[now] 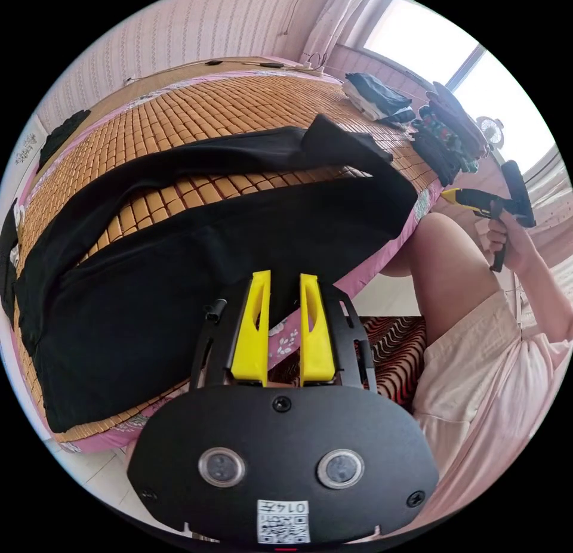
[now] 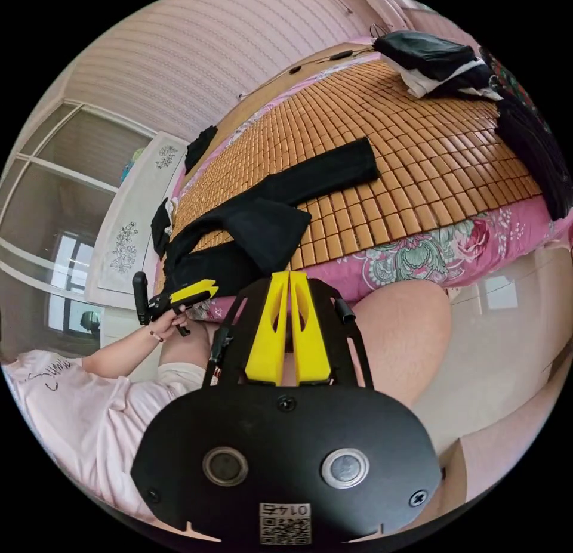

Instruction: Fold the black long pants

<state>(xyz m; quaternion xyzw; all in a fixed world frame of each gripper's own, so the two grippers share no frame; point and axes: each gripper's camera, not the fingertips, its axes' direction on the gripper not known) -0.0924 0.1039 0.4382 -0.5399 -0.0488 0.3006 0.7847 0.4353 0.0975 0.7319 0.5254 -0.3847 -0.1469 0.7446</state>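
Observation:
The black long pants (image 1: 197,266) lie spread on a bamboo mat (image 1: 197,111) on the bed, the waist toward the near edge and one leg folded across the other. My left gripper (image 1: 285,278) hovers over the bed's near edge, jaws a little apart with nothing between them. In the right gripper view the pants (image 2: 262,225) lie at the mat's near corner, with one leg (image 2: 334,165) stretching away. My right gripper (image 2: 289,277) is off the bed above the person's knee (image 2: 388,320), jaws closed together and empty. Each gripper also appears in the other view, held in a hand: the right gripper (image 1: 459,196) and the left gripper (image 2: 197,292).
Folded clothes (image 1: 382,96) and a dark pile (image 1: 447,138) sit at the bed's far corner. A pink floral sheet (image 2: 430,249) hangs over the bed edge. A small fan (image 1: 490,126) stands by the window. A white cabinet (image 2: 137,219) is beside the bed. Pale floor tiles (image 2: 507,338) lie below.

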